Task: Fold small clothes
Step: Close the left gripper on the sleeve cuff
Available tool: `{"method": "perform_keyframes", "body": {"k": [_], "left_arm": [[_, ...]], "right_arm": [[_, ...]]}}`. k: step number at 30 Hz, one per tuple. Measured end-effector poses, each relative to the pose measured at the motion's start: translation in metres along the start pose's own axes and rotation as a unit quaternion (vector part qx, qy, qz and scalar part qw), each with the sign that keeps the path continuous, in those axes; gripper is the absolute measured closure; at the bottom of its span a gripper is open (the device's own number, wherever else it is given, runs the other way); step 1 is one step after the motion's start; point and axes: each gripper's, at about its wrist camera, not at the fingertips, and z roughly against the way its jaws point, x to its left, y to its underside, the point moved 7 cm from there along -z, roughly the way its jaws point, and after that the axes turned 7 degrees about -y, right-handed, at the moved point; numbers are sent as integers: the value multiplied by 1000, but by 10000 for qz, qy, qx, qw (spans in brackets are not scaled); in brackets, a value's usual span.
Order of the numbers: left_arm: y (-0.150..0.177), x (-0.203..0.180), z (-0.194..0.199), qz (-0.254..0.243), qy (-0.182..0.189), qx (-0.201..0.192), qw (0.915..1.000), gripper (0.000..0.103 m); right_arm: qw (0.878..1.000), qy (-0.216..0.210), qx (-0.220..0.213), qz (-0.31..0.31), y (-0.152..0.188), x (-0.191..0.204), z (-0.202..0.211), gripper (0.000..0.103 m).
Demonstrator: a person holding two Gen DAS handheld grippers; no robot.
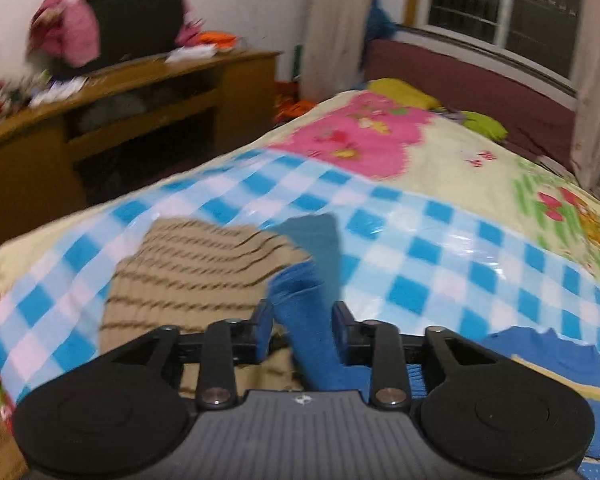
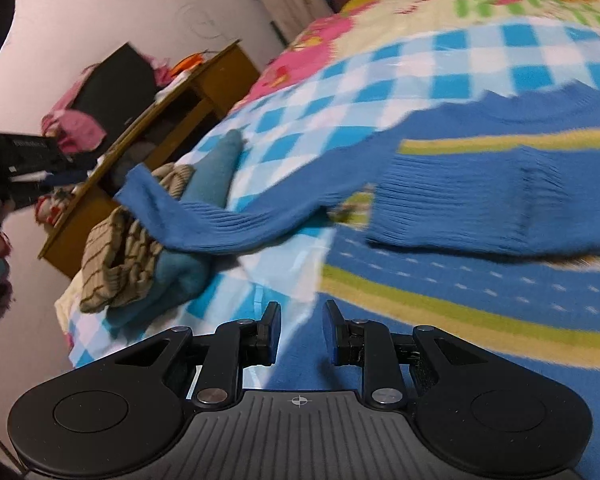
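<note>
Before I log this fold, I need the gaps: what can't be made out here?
- Left wrist view: whether the left gripper presses the blue sleeve; blurred.
- Right wrist view: blue sweater cut off by the right edge.
- Right wrist view: teal garment mostly under the striped tan knit.

Black left hand-held gripper, black right hand-held gripper, ribbed grey bases, round black discs, silver pivot screws

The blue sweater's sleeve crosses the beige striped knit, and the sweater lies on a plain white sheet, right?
No: the blue sweater lies on a blue-and-white checked cloth, per the right wrist view; its sleeve does cross the beige striped knit.
</note>
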Motion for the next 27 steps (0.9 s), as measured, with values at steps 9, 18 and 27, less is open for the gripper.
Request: {"method": "perform_keyframes", "body": {"k": [9, 18, 27], "left_arm": [[7, -6, -40, -587, -527, -486, 9957, 39], [16, 25, -53, -114, 3, -106, 9999, 87], [-2, 28, -51, 30, 658, 8, 9978, 91]], "right_arm": [[9983, -56, 309, 492, -2, 45, -31, 79], [9887, -130, 271, 1470, -28, 91, -71, 74], [9780, -237, 234, 2057, -47, 132, -125, 73]]}}
